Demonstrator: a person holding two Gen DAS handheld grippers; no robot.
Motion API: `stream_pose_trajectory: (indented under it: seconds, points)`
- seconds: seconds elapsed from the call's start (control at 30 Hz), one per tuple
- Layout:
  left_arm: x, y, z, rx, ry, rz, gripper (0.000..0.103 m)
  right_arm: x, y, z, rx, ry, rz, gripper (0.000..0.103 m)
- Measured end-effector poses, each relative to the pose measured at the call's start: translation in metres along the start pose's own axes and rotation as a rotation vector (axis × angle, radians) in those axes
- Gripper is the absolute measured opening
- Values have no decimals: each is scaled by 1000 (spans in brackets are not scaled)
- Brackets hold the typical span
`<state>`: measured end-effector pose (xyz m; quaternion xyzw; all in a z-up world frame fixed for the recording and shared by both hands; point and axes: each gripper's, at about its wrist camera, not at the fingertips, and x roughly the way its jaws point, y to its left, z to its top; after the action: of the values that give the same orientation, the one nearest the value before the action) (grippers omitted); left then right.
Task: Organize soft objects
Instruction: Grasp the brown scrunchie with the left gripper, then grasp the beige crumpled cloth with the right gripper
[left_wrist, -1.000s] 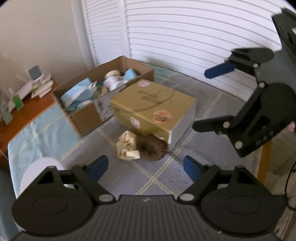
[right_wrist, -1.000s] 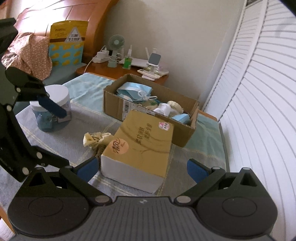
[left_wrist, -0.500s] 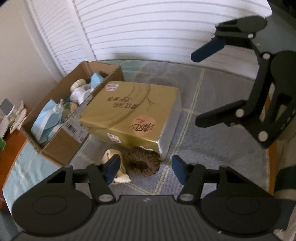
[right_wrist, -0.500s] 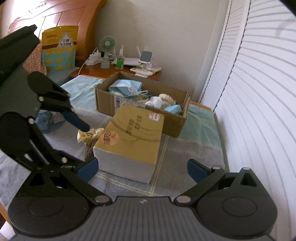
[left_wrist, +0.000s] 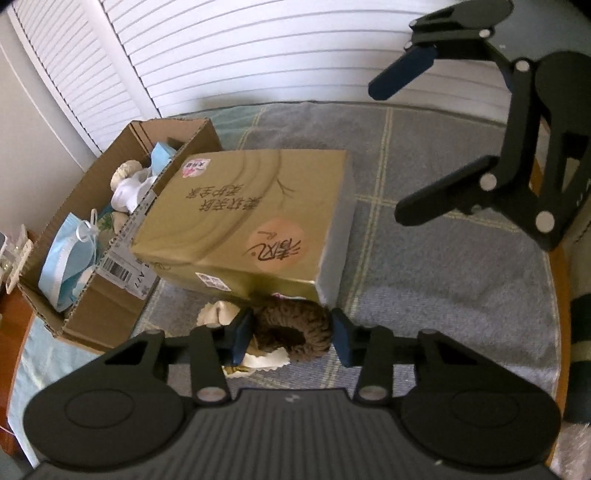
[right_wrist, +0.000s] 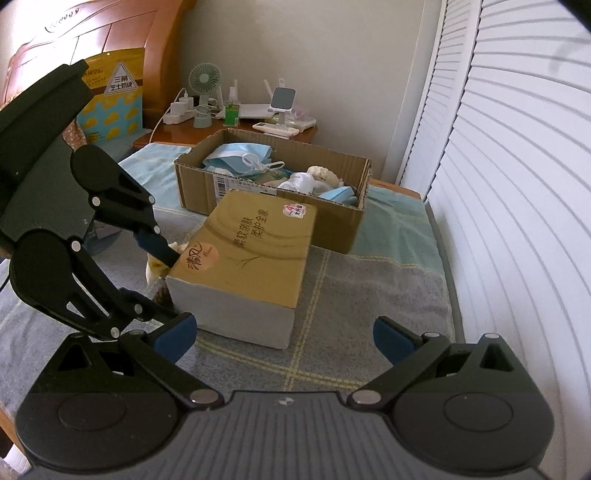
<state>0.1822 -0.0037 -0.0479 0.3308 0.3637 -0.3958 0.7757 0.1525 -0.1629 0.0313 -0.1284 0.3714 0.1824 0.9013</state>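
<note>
A brown fuzzy scrunchie (left_wrist: 295, 332) lies on the grey checked cloth against the gold tissue pack (left_wrist: 243, 225). My left gripper (left_wrist: 291, 338) has its jaws on both sides of the scrunchie, touching it. A cream cloth piece (left_wrist: 218, 314) lies just to its left. An open cardboard box (left_wrist: 107, 236) behind holds blue masks and white soft items. My right gripper (right_wrist: 282, 338) is open and empty, hovering in front of the tissue pack (right_wrist: 251, 251); it also shows in the left wrist view (left_wrist: 402, 144).
White louvred shutters (right_wrist: 517, 184) run along the right. A wooden nightstand (right_wrist: 236, 129) with a fan, chargers and remotes stands behind the box (right_wrist: 273, 184). The table's wooden edge (left_wrist: 561, 295) lies right of the cloth.
My left gripper moved down and forward to the scrunchie and its jaws narrowed around it. My right gripper drew back slightly, still open.
</note>
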Motion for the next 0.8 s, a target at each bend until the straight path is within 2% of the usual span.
stream_pose_trajectory:
  seconds: [0.1, 0.37, 0.53, 0.7, 0.8]
  points:
    - [-5, -1, 0, -11, -5, 3, 37, -2, 1, 1, -1, -1, 4, 103]
    - [-37, -2, -8, -103, -20, 28, 36, -13, 11, 15, -62, -14, 48, 103]
    - [-50, 3, -23, -223, 18, 41, 36, -7, 33, 37, -189, -1, 125, 102]
    - [-61, 5, -39, -271, 9, 53, 36, 8, 60, 63, -352, 44, 214, 95]
    - [-66, 6, -46, -291, 3, 55, 36, 19, 76, 76, -461, 83, 260, 87]
